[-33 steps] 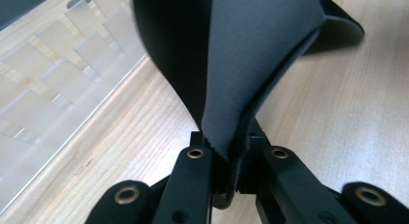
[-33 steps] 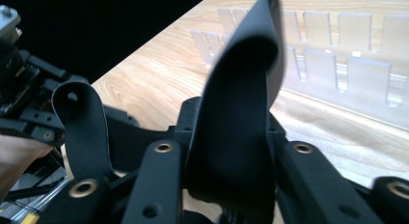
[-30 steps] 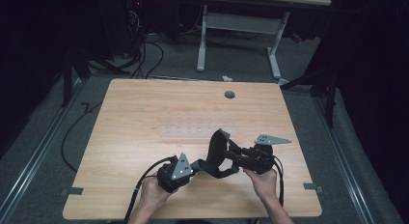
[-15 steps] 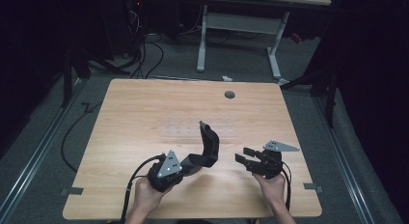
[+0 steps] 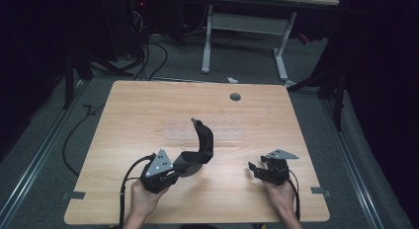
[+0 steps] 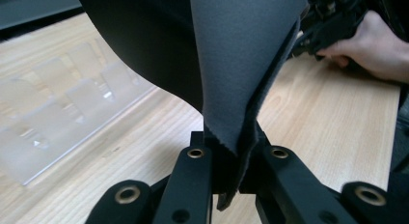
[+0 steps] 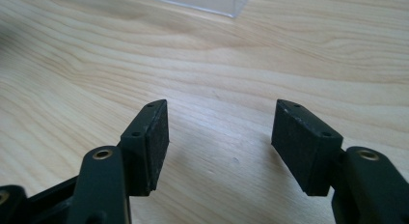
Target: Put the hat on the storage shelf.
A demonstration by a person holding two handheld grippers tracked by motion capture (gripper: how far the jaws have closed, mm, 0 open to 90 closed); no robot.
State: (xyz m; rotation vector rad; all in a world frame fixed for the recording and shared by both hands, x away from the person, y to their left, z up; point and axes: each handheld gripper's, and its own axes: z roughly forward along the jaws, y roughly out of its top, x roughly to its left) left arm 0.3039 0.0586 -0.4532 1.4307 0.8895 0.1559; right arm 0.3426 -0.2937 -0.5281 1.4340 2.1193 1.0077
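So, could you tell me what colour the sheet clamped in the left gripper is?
Dark grey to black; the sheet shows best in the left gripper view.

So the light wooden table (image 5: 148, 115) had a small round cable hole (image 5: 235, 96) near its far edge and a clear plastic tray (image 6: 58, 103) lying flat around the middle, pretty hard to make out from above. Two bits of grey tape (image 5: 73, 195) sat at the near corners, one on each side. Behind it there was a second desk on white legs (image 5: 244, 24), a tangle of black cables (image 5: 148, 51) on the grey floor, and a little white scrap (image 5: 232, 80) just past the table's far edge.
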